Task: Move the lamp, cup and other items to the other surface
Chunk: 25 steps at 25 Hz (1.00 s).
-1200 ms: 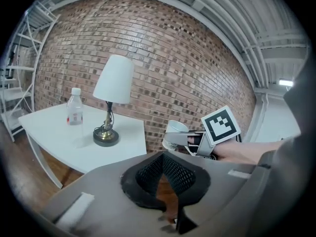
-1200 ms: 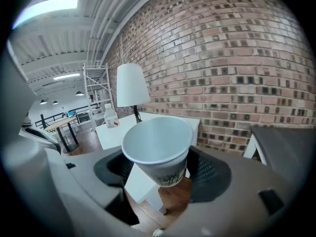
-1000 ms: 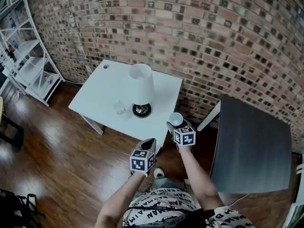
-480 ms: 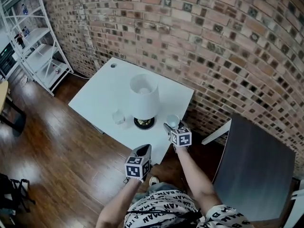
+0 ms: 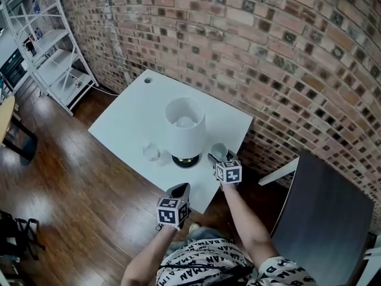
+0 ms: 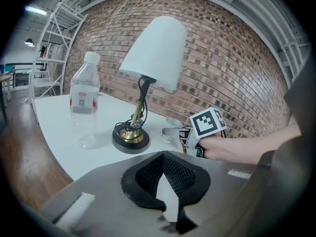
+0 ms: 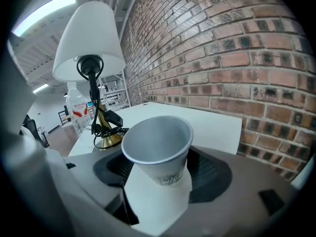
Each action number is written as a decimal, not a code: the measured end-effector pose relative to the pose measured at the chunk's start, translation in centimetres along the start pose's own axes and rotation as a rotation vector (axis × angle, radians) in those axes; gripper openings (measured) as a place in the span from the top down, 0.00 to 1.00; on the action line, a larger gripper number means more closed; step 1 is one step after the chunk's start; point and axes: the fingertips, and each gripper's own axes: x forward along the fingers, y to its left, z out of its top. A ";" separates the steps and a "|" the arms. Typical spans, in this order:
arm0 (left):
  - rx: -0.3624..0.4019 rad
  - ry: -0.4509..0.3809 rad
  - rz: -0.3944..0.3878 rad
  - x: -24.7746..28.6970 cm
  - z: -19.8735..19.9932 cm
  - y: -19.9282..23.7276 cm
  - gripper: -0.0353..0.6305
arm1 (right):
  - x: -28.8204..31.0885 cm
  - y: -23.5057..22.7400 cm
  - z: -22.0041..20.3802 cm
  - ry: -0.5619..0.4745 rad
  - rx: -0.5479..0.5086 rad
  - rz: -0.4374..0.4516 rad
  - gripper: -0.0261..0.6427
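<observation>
A white-shaded lamp (image 5: 186,126) with a brass base stands on the white table (image 5: 128,115), and a clear water bottle (image 5: 152,154) stands to its left. My right gripper (image 5: 218,158) is at the table's near right corner, shut on a white paper cup (image 7: 158,149) that tilts slightly between its pads. From the left gripper view the cup (image 6: 173,126) sits low, just right of the lamp base (image 6: 130,138). My left gripper (image 5: 180,190) hovers at the table's near edge. Its jaws meet at the tips with nothing between them.
A dark grey table (image 5: 327,213) stands to the right with nothing on it. A brick wall (image 5: 268,52) runs behind both tables. A white metal shelf unit (image 5: 50,49) is at the far left. Wooden floor (image 5: 77,207) lies in front.
Both grippers have moved forward and down toward the white table. The cup has stayed between the right jaws and now sits lower, close beside the lamp base.
</observation>
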 end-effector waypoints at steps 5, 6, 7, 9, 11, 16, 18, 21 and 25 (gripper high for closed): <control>-0.009 0.003 0.007 0.0 -0.3 0.8 0.95 | 0.8 0.1 -0.1 0.012 -0.016 0.002 0.46; -0.010 0.004 0.007 0.0 -0.3 1.0 0.95 | 0.8 0.1 -0.2 0.013 -0.019 -0.001 0.46; -0.011 0.003 0.007 -0.1 -0.2 1.1 0.95 | 0.9 0.2 -0.2 0.015 -0.020 -0.004 0.46; -0.015 0.003 0.010 -0.4 0.0 1.3 0.95 | 0.9 0.3 -0.4 0.020 -0.021 -0.009 0.46; -0.019 0.004 0.012 -0.7 0.0 1.5 0.95 | 1.0 0.4 -0.6 0.022 -0.017 -0.014 0.46; -0.020 -0.001 0.011 -1.4 -0.3 2.3 0.95 | 1.2 0.3 -1.4 0.038 -0.025 -0.030 0.42; -0.016 -0.003 0.014 -1.9 -0.2 2.4 0.95 | 0.9 0.3 -1.7 0.049 -0.033 -0.039 0.42; -0.020 -0.004 0.020 -2.5 0.1 2.9 0.95 | -0.1 0.2 -2.0 0.063 -0.026 -0.054 0.40; -0.028 -0.011 0.016 -3.8 1.2 3.3 0.95 | -4.1 0.7 -2.4 0.061 0.059 -0.079 0.40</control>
